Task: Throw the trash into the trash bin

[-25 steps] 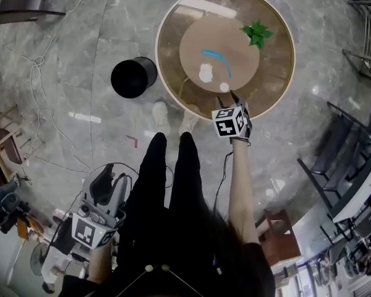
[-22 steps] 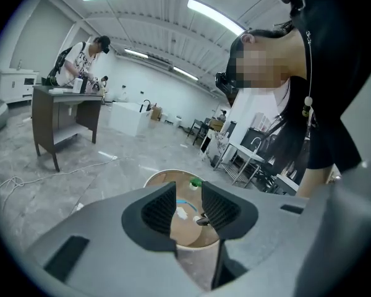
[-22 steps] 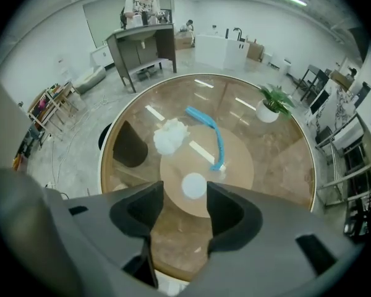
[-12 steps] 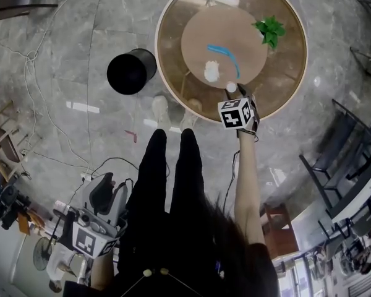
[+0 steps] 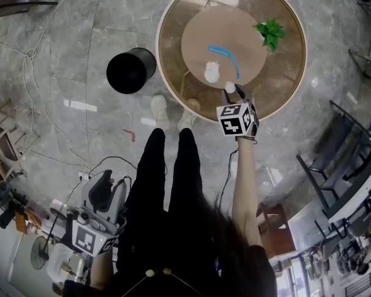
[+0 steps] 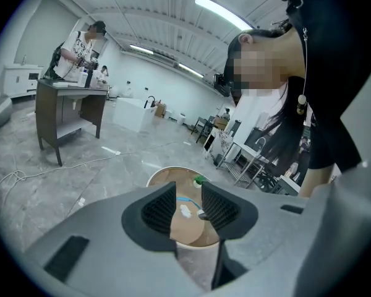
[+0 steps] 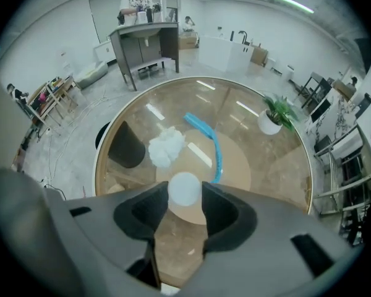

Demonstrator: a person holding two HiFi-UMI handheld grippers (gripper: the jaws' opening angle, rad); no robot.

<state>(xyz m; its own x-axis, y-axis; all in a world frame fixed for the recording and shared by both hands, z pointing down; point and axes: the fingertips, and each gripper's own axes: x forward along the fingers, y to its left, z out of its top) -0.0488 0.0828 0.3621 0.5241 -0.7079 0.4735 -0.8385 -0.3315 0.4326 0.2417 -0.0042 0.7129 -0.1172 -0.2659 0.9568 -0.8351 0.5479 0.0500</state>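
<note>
Right gripper [image 7: 185,198] points steeply down at the round glass table [image 5: 285,73], at its 6 o'clock edge. Small white ball [image 7: 184,187] sits between the jaw tips. The jaws have just been closing, now medium-wide, and both pads look to meet the ball's sides. The ball is on or barely off the glass, can't tell which.

Other trash on the table: white crumpled wad [image 5: 211,72] just beyond the ball at 11 o'clock, and a blue strip [image 5: 226,54] curving beside it at 12 to 1 o'clock. Potted plant [image 5: 271,33] is at the table's 2 o'clock, well apart from the trash.

Black trash bin [image 5: 131,71] stands on the marble floor at the table's 9 o'clock, just beside the rim.

Left gripper [image 6: 188,197] hangs low by the person's left leg, at 7 o'clock in the head view. Its jaws stand narrowly apart with nothing between them, only the far table showing through the gap.
</note>
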